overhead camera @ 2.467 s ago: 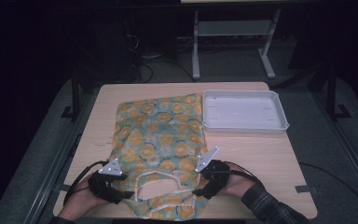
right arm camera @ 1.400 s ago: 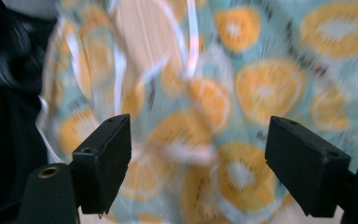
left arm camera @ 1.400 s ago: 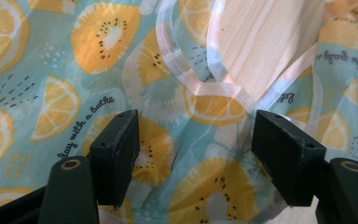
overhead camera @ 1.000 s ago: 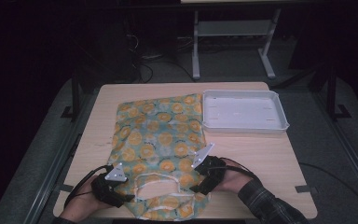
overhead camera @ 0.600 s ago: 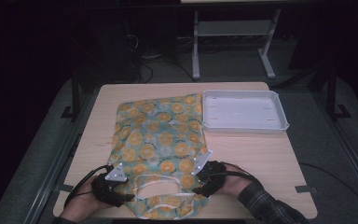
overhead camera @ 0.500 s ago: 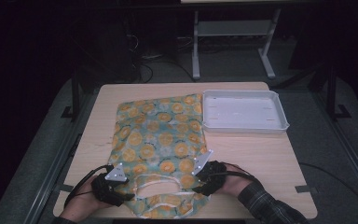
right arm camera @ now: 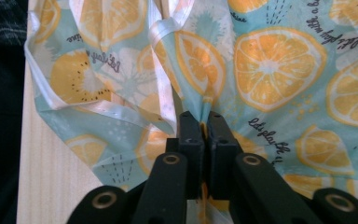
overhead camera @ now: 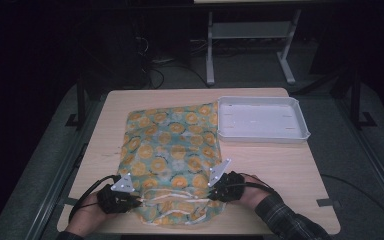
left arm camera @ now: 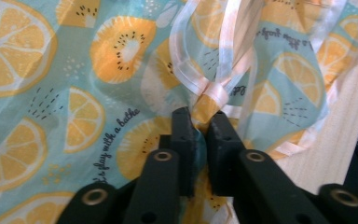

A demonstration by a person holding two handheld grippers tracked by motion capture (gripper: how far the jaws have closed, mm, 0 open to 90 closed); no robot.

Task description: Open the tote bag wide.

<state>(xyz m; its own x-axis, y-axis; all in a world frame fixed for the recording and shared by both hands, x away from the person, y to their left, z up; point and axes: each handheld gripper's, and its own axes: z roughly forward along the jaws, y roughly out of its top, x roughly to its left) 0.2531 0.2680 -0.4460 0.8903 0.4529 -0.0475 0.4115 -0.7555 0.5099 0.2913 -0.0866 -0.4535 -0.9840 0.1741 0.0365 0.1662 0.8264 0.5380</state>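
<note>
Orange-printed cloth (overhead camera: 172, 155) between both tools' jaws

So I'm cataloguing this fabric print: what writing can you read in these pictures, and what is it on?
"play with a bathe": cursive print on the fruit-patterned cloth, left gripper view.
"Let's play with": the same print on the cloth, right gripper view, partly creased.
Other cursive bits near the white trim are cut off or folded, unreadable.
White tray: no writing visible.
</note>
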